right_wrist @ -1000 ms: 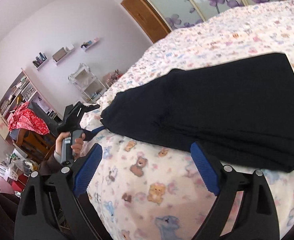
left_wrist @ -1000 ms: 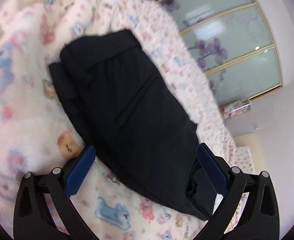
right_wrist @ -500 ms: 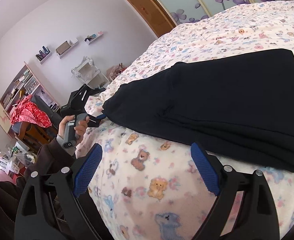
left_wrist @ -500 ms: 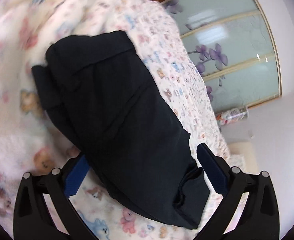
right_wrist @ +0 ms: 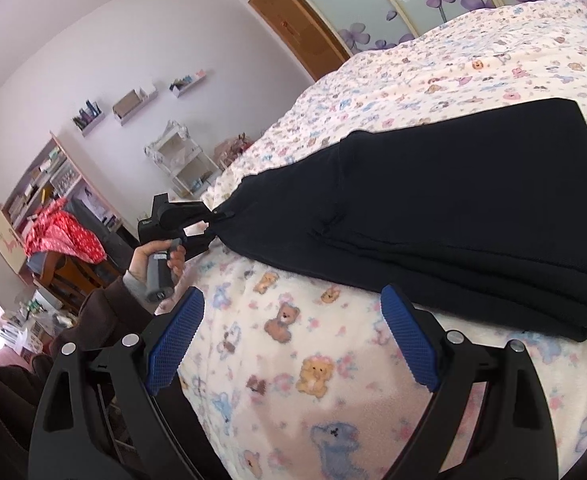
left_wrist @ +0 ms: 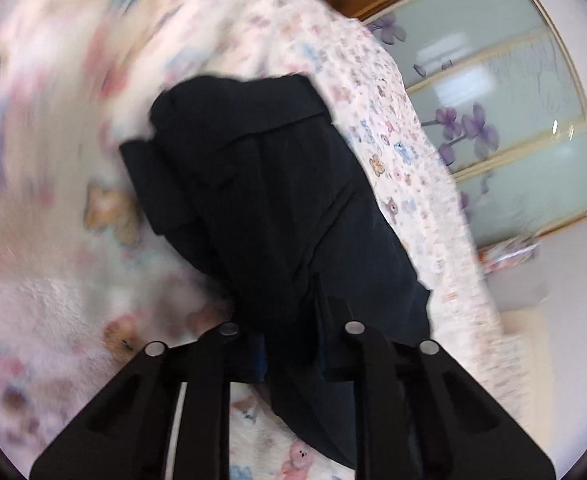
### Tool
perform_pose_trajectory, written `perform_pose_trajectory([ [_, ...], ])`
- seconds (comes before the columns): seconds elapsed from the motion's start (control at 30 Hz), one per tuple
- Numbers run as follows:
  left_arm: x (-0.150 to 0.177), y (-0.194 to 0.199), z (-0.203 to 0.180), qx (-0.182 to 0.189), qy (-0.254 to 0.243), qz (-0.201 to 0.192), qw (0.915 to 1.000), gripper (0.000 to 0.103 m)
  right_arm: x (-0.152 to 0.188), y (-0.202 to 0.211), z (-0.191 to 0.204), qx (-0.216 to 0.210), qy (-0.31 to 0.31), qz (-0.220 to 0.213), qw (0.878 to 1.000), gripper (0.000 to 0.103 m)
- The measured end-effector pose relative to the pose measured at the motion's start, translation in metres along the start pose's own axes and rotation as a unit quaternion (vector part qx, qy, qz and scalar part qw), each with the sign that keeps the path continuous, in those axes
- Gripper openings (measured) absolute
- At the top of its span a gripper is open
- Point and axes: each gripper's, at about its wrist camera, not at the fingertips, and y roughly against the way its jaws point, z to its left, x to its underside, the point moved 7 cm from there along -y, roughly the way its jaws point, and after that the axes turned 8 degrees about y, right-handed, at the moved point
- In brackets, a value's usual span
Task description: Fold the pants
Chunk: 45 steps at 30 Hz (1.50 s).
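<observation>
Left wrist view: the left gripper (left_wrist: 289, 344) is clamping its two fingers tight on the near end of the black pants (left_wrist: 277, 200), the cloth bunching between them at 6 o'clock. The pants are stretching away toward 11 o'clock across the teddy-print blanket (left_wrist: 53, 280), which is blurring. Sliding glass doors (left_wrist: 513, 120) are showing at 2 o'clock.

Right wrist view: the right gripper (right_wrist: 293, 344) is hovering with its blue pads wide apart, gripping nothing, over the blanket (right_wrist: 293, 380). The folded pants (right_wrist: 473, 208) are lying at 1 to 3 o'clock. At 9 o'clock the left gripper (right_wrist: 213, 220) is pinching the pants' end, the person's hand (right_wrist: 153, 260) squeezing its handle.
</observation>
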Motion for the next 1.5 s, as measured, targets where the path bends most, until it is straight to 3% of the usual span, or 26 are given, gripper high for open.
perform_pose_trajectory([
  [0.1,0.001,0.017,-0.035,-0.041,-0.091,-0.039,0.9942,0.014,-0.006,0.012,0.001,-0.001,-0.004,-0.021,1.000,0.092],
  [0.17,0.005,0.025,-0.069,-0.057,-0.157,-0.065,0.9838,0.014,-0.012,0.023,-0.001,0.001,-0.007,-0.040,0.999,0.092],
  [0.37,0.057,0.038,-0.170,-0.055,-0.310,-0.110,0.9428,0.013,-0.030,0.063,-0.026,0.021,-0.048,-0.110,0.993,0.092],
  [0.47,0.108,0.035,-0.221,-0.031,-0.384,-0.111,0.9162,0.013,-0.038,0.087,-0.041,0.034,-0.068,-0.150,0.986,0.092],
  [0.57,0.187,0.027,-0.262,0.004,-0.468,-0.089,0.8792,0.013,-0.045,0.111,-0.053,0.056,-0.078,-0.186,0.978,0.092],
  [0.67,0.263,0.012,-0.274,0.040,-0.526,-0.050,0.8484,0.014,-0.047,0.135,-0.067,0.081,-0.095,-0.220,0.967,0.092],
  [0.8,0.348,-0.016,-0.269,0.069,-0.575,0.003,0.8152,0.014,-0.045,0.166,-0.092,0.120,-0.129,-0.259,0.950,0.092],
  [0.9,0.392,-0.048,-0.243,0.043,-0.611,0.037,0.7897,0.014,-0.041,0.180,-0.107,0.130,-0.155,-0.277,0.939,0.092],
  [0.97,0.407,-0.064,-0.227,0.034,-0.623,0.062,0.7792,0.015,-0.040,0.183,-0.114,0.132,-0.166,-0.279,0.936,0.092],
  [1.03,0.409,-0.064,-0.224,0.030,-0.630,0.045,0.7747,0.015,-0.038,0.181,-0.115,0.132,-0.167,-0.275,0.937,0.092],
  [1.13,0.398,-0.055,-0.230,0.046,-0.608,0.052,0.7905,0.015,-0.037,0.175,-0.116,0.133,-0.162,-0.262,0.942,0.092],
  [1.23,0.400,-0.054,-0.226,0.037,-0.634,0.044,0.7711,0.017,-0.036,0.167,-0.116,0.119,-0.164,-0.247,0.948,0.092],
  [1.27,0.401,-0.056,-0.221,0.035,-0.635,0.053,0.7702,0.019,-0.035,0.162,-0.117,0.113,-0.166,-0.241,0.950,0.092],
  [1.37,0.397,-0.054,-0.216,0.051,-0.609,0.063,0.7889,0.026,-0.036,0.152,-0.112,0.106,-0.151,-0.230,0.955,0.092],
  [1.47,0.396,-0.041,-0.215,0.084,-0.583,0.084,0.8039,0.054,-0.039,0.145,-0.101,0.071,-0.129,-0.235,0.961,0.092],
  [1.5,0.395,-0.033,-0.215,0.095,-0.577,0.085,0.8065,0.068,-0.040,0.144,-0.098,0.057,-0.125,-0.237,0.962,0.092],
])
